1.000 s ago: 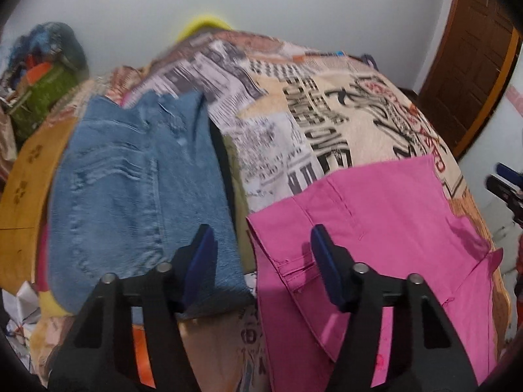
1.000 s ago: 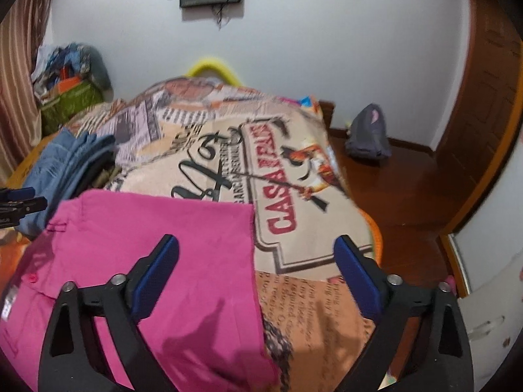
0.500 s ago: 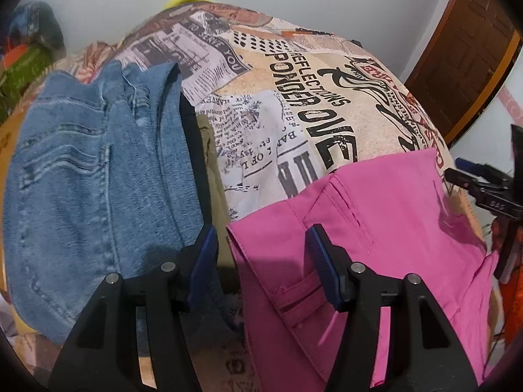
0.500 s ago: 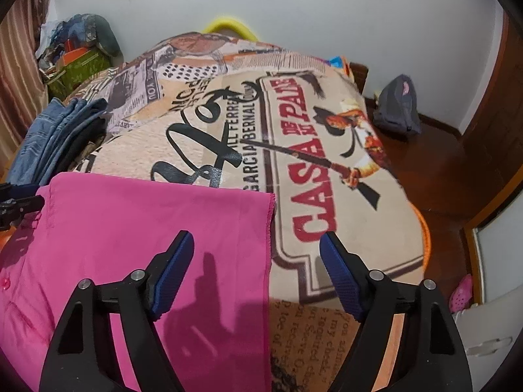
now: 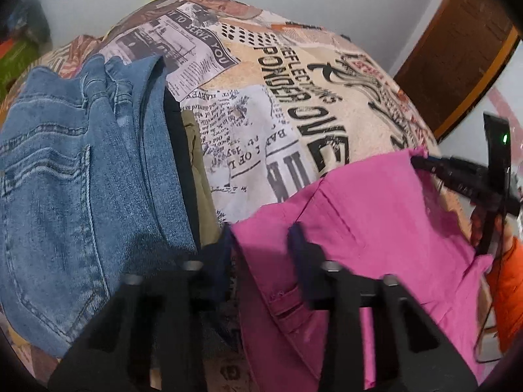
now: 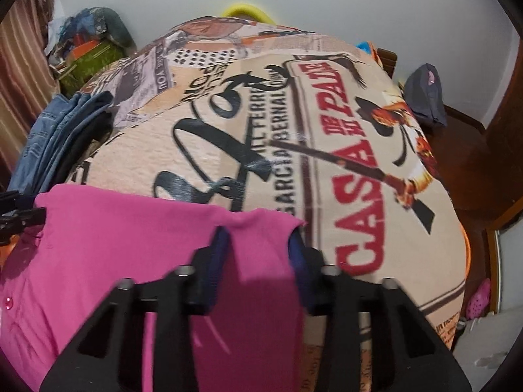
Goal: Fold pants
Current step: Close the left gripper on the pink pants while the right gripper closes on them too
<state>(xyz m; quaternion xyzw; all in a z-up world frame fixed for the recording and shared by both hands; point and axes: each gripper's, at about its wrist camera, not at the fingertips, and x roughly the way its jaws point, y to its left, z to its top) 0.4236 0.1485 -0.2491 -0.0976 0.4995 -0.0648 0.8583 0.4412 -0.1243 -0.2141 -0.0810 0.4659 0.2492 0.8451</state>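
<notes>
Pink pants lie flat on a printed bedspread; they also show in the right wrist view. My left gripper is open, its fingers straddling the near left corner at the waistband. My right gripper is open, its fingers straddling the far right corner of the pants. The right gripper shows in the left wrist view at the pants' far corner. The left gripper shows at the left edge of the right wrist view.
A stack of folded blue jeans with dark and olive garments under it lies left of the pink pants, also in the right wrist view. A wooden door stands at right. A grey bag sits on the floor.
Both grippers have moved down and forward onto the pink pants' corners, and both have narrowed around the fabric edge. The right corner of the pants now bunches slightly between the right fingers.
</notes>
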